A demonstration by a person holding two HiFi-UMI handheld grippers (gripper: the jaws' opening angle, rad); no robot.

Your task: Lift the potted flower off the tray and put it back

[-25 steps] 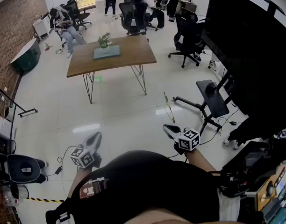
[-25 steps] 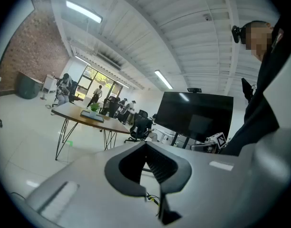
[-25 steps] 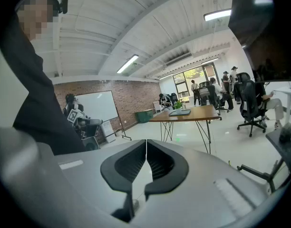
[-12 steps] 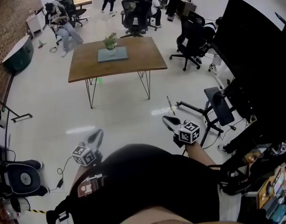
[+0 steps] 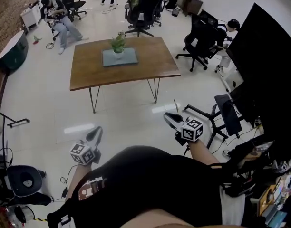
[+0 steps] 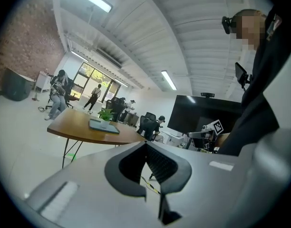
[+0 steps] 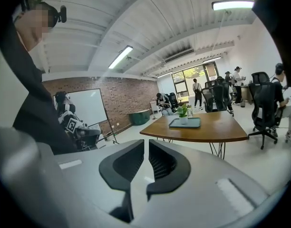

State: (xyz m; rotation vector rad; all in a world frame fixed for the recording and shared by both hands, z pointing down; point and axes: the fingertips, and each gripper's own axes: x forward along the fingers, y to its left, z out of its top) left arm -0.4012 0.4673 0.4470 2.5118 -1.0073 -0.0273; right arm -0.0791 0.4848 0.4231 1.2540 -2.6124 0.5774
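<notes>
A small green potted flower (image 5: 118,44) stands on a grey tray (image 5: 121,58) on the far half of a wooden table (image 5: 150,68), well ahead of me across the floor. My left gripper (image 5: 96,132) is held low at my left, shut with nothing in it. My right gripper (image 5: 170,118) is at my right, its jaws opening to a narrow slit with nothing between them. Both point towards the table and are far from it. The left gripper view shows the flower (image 6: 106,114) and tray (image 6: 103,126) beyond its jaws. The right gripper view shows the flower (image 7: 183,110) and tray (image 7: 185,123) too.
Black office chairs (image 5: 141,8) stand behind the table and another (image 5: 202,37) at its right. A large black screen (image 5: 269,65) on a wheeled stand (image 5: 228,113) fills the right side. A seated person (image 5: 57,20) is at the far left. Pale floor lies between me and the table.
The table with the tray and flower has come nearer and lower in the head view. Both grippers have been carried forward towards it.
</notes>
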